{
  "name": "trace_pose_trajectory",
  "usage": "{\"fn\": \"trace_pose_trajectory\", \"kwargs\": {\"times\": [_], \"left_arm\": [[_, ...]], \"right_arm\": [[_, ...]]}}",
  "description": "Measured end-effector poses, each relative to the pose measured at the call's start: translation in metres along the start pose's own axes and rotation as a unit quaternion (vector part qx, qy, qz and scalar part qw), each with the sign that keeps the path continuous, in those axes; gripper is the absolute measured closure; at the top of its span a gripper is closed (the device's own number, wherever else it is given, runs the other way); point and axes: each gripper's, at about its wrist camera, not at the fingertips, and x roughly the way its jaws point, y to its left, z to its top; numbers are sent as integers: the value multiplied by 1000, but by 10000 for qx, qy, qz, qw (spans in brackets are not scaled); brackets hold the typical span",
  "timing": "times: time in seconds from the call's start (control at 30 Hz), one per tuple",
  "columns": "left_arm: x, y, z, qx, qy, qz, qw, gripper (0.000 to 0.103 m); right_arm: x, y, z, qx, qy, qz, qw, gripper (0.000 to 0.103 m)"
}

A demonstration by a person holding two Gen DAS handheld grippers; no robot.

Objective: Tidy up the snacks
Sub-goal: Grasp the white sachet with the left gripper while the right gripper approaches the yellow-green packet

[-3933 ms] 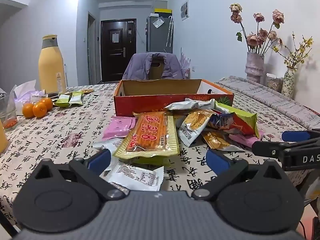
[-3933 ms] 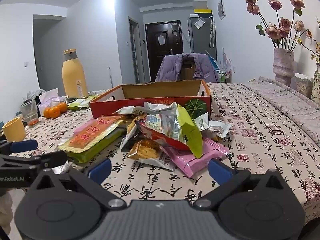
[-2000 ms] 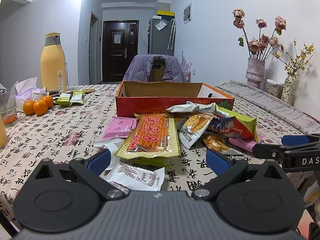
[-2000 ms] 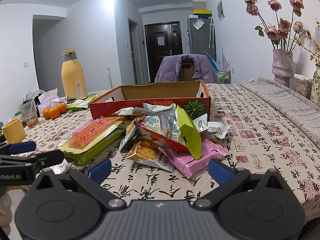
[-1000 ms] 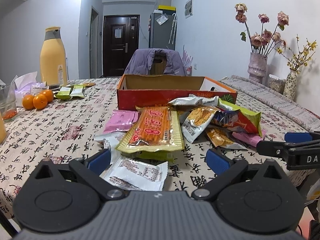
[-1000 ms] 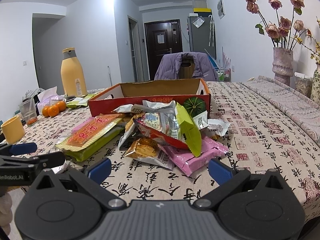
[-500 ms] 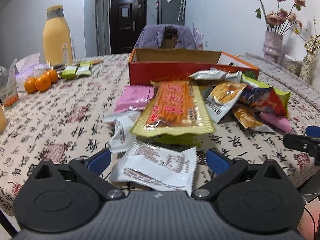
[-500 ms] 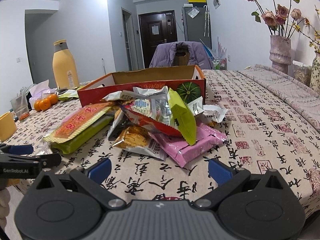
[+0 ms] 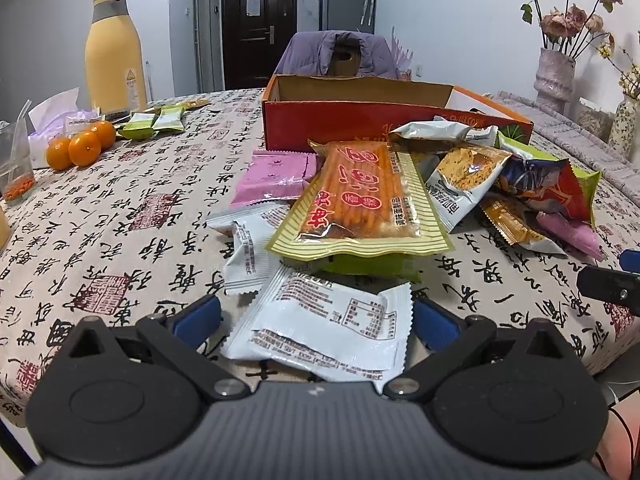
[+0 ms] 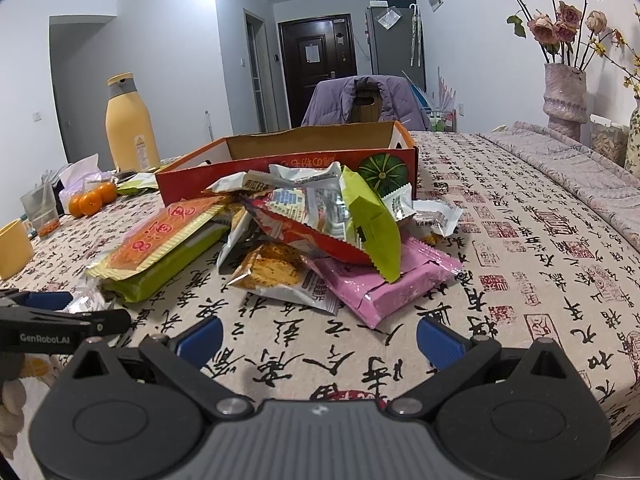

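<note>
A heap of snack packets lies on the patterned tablecloth in front of an open red cardboard box [image 9: 384, 120] [image 10: 288, 158]. My left gripper [image 9: 316, 320] is open, and a white packet [image 9: 328, 320] lies between its blue fingers. Behind it are an orange-and-yellow packet [image 9: 360, 200], a purple packet [image 9: 276, 178] and further white packets. My right gripper [image 10: 318, 338] is open over bare cloth, just short of a pink packet [image 10: 396, 280], a biscuit packet [image 10: 280, 274] and a red-and-green bag [image 10: 340, 220]. Each gripper shows at the edge of the other's view.
A tall yellow bottle [image 9: 114, 52], three oranges [image 9: 78, 146], a tissue pack and a glass stand at the left. A yellow cup [image 10: 12, 248] is nearer. Vases with dried flowers [image 10: 564, 92] stand at the far right. A chair with a purple jacket [image 9: 336, 54] is behind the box.
My left gripper has moved forward and down, so the white packet now lies between its fingers. My right gripper has edged closer to the heap. Both stay open.
</note>
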Motion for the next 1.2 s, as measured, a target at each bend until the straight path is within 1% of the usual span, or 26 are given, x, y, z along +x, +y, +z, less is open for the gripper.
{"fn": "trace_pose_trajectory", "kwargs": {"times": [0.03,0.07,0.1,0.17,0.2,0.23,0.57,0.6,0.63,0.73,0.83,0.9,0.97,1.0,1.03,1.1,1.2], "left_arm": [[-1,-1,0,-1,-34,5,10000,8],[-3,-1,-1,7,-109,-40,9999,20],[-5,-2,-2,13,-149,-75,9999,23],[-9,-1,-2,-37,-197,-258,9995,34],[-10,-1,-3,-22,-227,-278,9994,36],[-12,-3,-4,16,-256,-258,9993,41],[-29,-5,-8,127,-456,-323,9984,57],[-30,-5,-8,134,-485,-332,9982,61],[-31,-4,-8,144,-496,-359,9980,80],[-30,-5,-6,194,-479,-358,9980,78],[-28,-8,-8,266,-501,-262,9980,76],[-28,-9,-7,291,-496,-246,9980,67],[-31,-11,-8,335,-532,-198,9978,41],[-33,-11,-8,384,-574,-151,9975,34],[-37,-12,-8,437,-646,-94,9969,25],[-42,-9,-7,474,-723,-47,9962,23],[-37,-5,-6,420,-575,75,9974,18]], "right_arm": [[0,0,0,0,-5,-1,10000,0],[0,0,0,1,-10,-3,10000,0],[-1,0,0,5,-17,-6,10000,0],[-1,-1,0,14,-27,-5,10000,0],[-1,-1,0,18,-29,-2,10000,0],[-2,-1,0,20,-31,5,10000,0],[-3,-1,-1,26,-31,26,10000,0],[-3,-1,-1,28,-27,25,10000,0],[-3,-1,-1,31,-25,27,10000,0],[-4,-1,-1,28,-20,33,10000,0],[-4,0,-2,16,-22,45,10000,0],[-4,0,-2,13,-21,40,10000,0],[-4,0,-1,21,-21,29,10000,0],[-4,0,-1,22,-22,24,10000,0],[-4,-1,-2,22,-25,22,10000,0],[-3,-1,-2,33,-14,19,10000,0],[0,-2,-3,54,23,23,10000,0]]}}
